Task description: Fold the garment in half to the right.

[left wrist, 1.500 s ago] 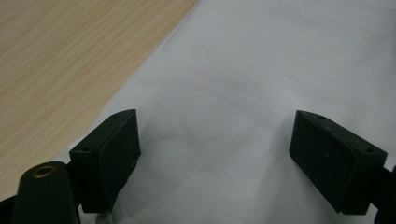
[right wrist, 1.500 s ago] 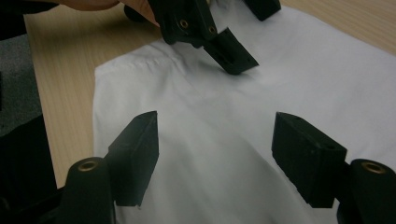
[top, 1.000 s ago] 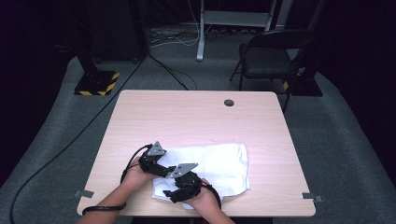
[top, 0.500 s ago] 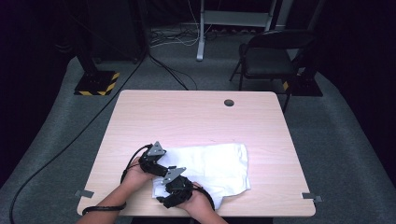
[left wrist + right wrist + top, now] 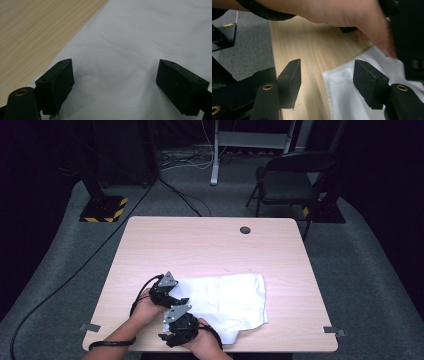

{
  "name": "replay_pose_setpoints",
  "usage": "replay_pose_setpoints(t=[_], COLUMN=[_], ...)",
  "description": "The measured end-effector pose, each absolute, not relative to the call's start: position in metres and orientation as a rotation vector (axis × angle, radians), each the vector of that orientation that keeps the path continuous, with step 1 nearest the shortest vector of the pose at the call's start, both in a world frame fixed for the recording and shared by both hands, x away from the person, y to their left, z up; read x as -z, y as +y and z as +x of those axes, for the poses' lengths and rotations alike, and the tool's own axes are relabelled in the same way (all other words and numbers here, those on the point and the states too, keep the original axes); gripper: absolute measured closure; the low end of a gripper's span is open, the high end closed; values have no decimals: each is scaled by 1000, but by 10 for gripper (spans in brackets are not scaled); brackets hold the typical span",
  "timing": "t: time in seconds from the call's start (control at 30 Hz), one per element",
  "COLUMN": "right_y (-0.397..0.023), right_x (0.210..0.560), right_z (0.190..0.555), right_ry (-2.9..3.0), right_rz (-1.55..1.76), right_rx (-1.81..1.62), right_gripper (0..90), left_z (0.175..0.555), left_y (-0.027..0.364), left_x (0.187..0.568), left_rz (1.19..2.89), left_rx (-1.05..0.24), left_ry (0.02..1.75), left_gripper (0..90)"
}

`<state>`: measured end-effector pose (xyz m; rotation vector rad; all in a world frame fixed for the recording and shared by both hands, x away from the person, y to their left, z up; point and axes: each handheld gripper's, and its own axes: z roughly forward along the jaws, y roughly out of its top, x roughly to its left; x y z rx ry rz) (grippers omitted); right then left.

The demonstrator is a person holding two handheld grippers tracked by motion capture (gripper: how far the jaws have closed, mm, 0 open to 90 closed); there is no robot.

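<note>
The white cloth [image 5: 225, 305] is lying flat on the tabletop's [image 5: 200, 245] near half, so I am hovering my left claw [image 5: 115, 82] wide apart over its left edge while my right claw [image 5: 327, 82], jaws just narrowing but gripping nothing, is straddling the near-left corner to pinch it.

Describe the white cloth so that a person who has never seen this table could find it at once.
Look at the light wooden table and go to its near edge, right of the middle. The white cloth lies flat there, slightly wrinkled, with two hand-held black tongs at its left end. It is the only soft white thing on the table; the other mark is a small dark hole near the far edge.
</note>
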<state>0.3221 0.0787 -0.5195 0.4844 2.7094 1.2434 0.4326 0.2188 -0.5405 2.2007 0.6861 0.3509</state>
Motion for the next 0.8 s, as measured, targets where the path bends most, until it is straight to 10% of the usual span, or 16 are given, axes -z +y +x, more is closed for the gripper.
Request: replay_pose_setpoints(t=[0.8], right_y=[96], right_x=[536], right_z=[318], right_ry=[2666], right_rz=[533], right_rx=[-1094], right_gripper=[527], left_z=[433], left_y=[219], left_x=[540], left_rz=[2201], left_rx=[-353], left_ry=[688], left_gripper=[141])
